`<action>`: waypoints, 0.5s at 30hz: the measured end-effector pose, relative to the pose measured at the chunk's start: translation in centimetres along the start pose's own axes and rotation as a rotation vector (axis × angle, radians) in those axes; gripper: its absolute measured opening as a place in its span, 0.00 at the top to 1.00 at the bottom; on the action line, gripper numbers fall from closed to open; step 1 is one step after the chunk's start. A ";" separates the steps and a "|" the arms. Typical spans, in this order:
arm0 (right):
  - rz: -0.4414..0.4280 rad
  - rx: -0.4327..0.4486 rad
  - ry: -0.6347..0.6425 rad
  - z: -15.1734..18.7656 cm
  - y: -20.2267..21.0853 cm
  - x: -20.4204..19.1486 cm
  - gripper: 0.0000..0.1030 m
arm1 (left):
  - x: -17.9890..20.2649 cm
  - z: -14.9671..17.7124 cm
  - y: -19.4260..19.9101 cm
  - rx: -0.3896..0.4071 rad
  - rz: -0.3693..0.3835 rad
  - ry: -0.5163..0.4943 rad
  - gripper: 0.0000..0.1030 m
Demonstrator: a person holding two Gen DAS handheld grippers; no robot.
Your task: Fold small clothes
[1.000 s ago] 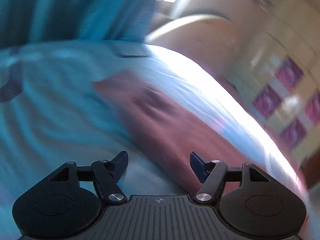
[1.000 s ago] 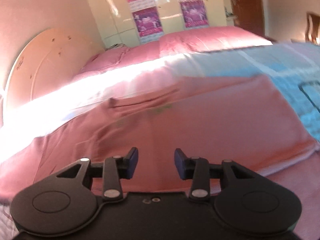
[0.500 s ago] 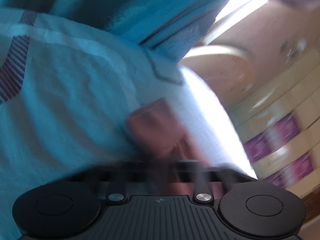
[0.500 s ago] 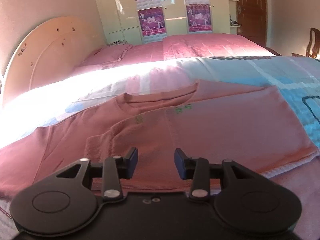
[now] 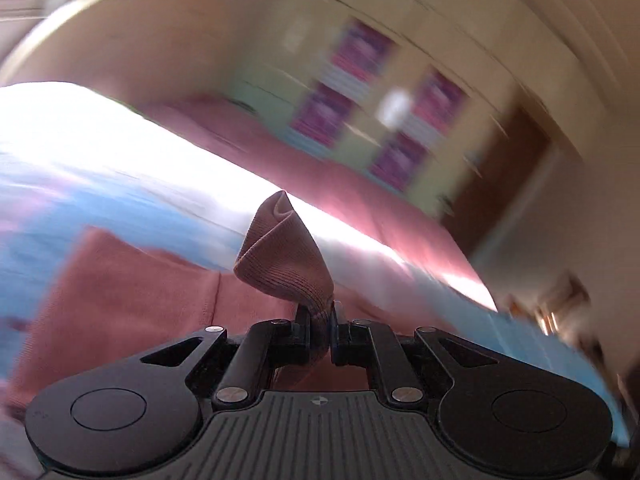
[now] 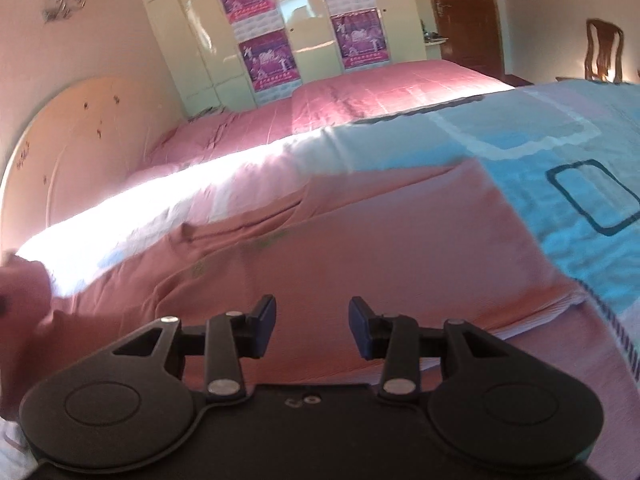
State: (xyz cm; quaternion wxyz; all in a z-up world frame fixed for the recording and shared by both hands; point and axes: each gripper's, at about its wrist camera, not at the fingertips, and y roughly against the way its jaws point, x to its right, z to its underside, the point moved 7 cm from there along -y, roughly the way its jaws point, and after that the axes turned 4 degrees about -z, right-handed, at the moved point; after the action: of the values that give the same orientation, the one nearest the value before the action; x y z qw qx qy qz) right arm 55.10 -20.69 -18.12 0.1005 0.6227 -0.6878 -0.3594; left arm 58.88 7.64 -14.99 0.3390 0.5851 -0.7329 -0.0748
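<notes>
Our left tongs [image 5: 320,330] pinch a bunched sleeve end of the pink long-sleeved shirt [image 6: 360,240], which lies spread on the bed's blue bedspread [image 6: 560,140]. Our right tongs [image 6: 312,326] gape empty above its hem. The left view is motion-blurred.

Pink shirt [image 6: 360,248] is covering the bed's near side; blue bedspread [image 6: 560,160] is lying bare toward the right edge. Headboard [image 6: 80,140] is closing the left end. Wardrobe [image 6: 304,32] is standing behind the far edge.
</notes>
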 end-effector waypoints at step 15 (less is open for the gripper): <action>-0.260 -0.081 -0.187 -0.2 -1.1 3.4 0.51 | 12.5 6.9 -6.2 -0.140 -0.033 -0.335 0.13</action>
State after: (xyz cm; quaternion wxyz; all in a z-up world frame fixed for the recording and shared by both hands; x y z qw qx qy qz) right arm 55.39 -23.88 -19.76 0.0136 0.6657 -0.5928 -0.4530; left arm 58.77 -7.57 -18.19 0.2509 0.5512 -0.7626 -0.2275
